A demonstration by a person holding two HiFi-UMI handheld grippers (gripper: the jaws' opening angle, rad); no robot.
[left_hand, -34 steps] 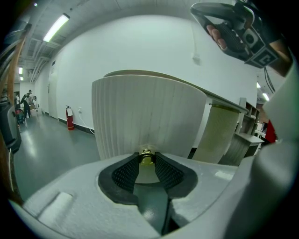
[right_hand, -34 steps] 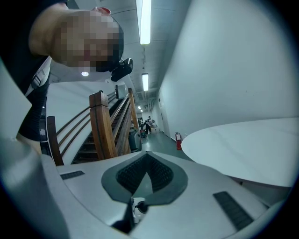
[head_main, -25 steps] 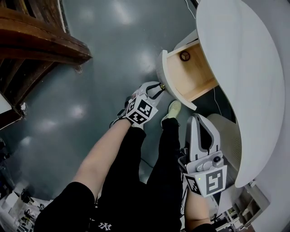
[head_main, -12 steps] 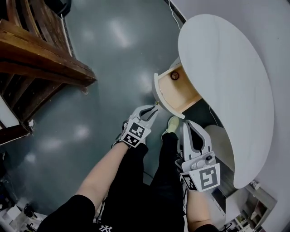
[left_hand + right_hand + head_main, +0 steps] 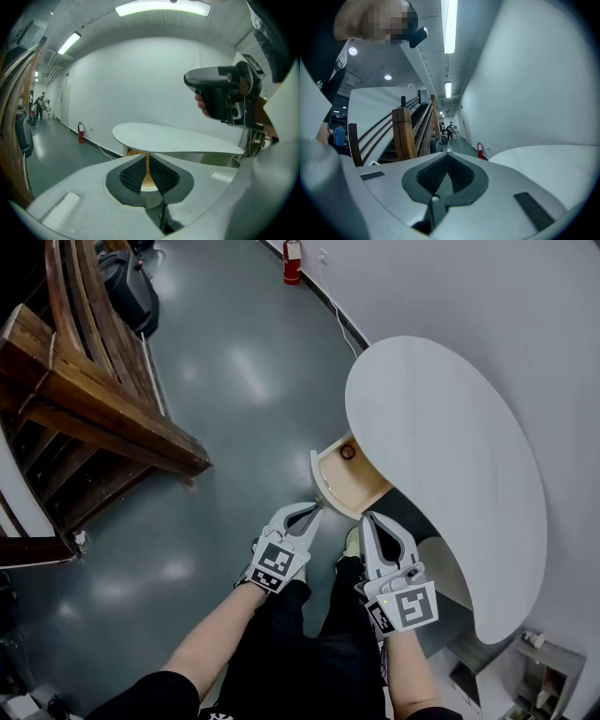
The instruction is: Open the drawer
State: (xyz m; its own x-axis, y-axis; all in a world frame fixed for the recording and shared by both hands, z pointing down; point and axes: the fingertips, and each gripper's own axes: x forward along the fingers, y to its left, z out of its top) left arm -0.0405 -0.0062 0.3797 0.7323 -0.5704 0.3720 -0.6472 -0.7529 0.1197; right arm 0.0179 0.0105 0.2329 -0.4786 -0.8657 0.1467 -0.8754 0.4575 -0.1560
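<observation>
- My left claw (image 5: 313,513) is narrow and closing. Only a thin slit is left between the ribbed pads, and nothing sits in it.
- Through that slit, in the left gripper view, I see a strip of the drawer's bare wood beyond the tips, not between them.
- My right claw (image 5: 369,518) has its tips together and holds nothing.
- The drawer (image 5: 353,482) stands open, pulled out from under the white oval tabletop (image 5: 450,484). Its pale wood inside shows, and its curved white front faces me.
- A small dark ring (image 5: 347,453) lies in the drawer near the back.
- In the head view my left tips sit just beside the lower corner of the drawer's front. I cannot tell whether they touch it.
- My right claw lies beside the left, nearer the table's edge and pointing the same way.
- Off to my left is a wooden staircase (image 5: 103,418) on the grey glossy floor (image 5: 225,381), and a red fire extinguisher (image 5: 292,251) stands by the far wall.
</observation>
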